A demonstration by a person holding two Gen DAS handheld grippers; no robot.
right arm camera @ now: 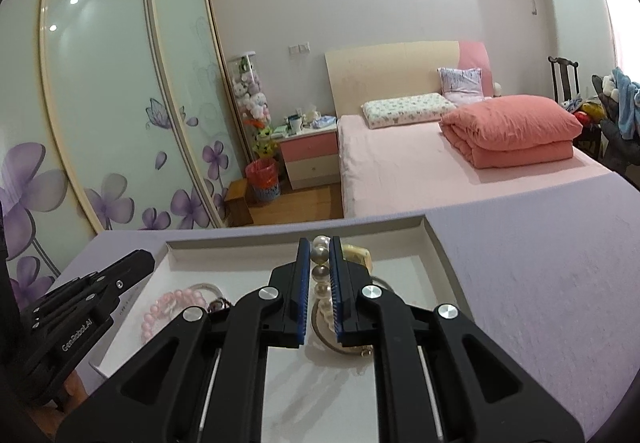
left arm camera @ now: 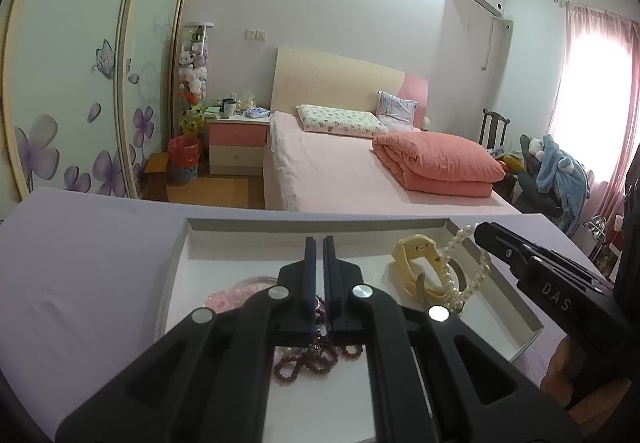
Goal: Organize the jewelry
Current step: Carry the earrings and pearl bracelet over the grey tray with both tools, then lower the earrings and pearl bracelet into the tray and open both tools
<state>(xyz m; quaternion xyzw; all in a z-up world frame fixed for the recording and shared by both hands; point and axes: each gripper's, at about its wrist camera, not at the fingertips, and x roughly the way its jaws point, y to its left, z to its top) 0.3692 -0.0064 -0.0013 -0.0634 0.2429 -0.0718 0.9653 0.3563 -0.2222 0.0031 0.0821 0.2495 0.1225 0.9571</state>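
A shallow white tray [left arm camera: 180, 267] lies on a lilac tabletop [left arm camera: 80, 283] and holds jewelry. My left gripper [left arm camera: 319, 243] is shut on a dark red bead string [left arm camera: 316, 357], which hangs from between the fingers onto the tray floor. A pink bead bracelet [left arm camera: 224, 299] lies left of it. My right gripper [right arm camera: 320, 243] is shut on a white pearl necklace [right arm camera: 320, 271], whose strand runs between the blue pads; the strand also shows in the left wrist view [left arm camera: 464, 263] draped over a cream hair claw [left arm camera: 420, 267]. The pink bracelet [right arm camera: 168, 307] shows left of the right gripper.
The tray [right arm camera: 436, 243] sits near the table's far edge. Beyond it are a pink bed [left arm camera: 340, 171], a nightstand [left arm camera: 236, 143], a red bin [left arm camera: 184, 159] and a sliding wardrobe [right arm camera: 112, 103]. Lilac tabletop [right arm camera: 540, 283] spreads right of the tray.
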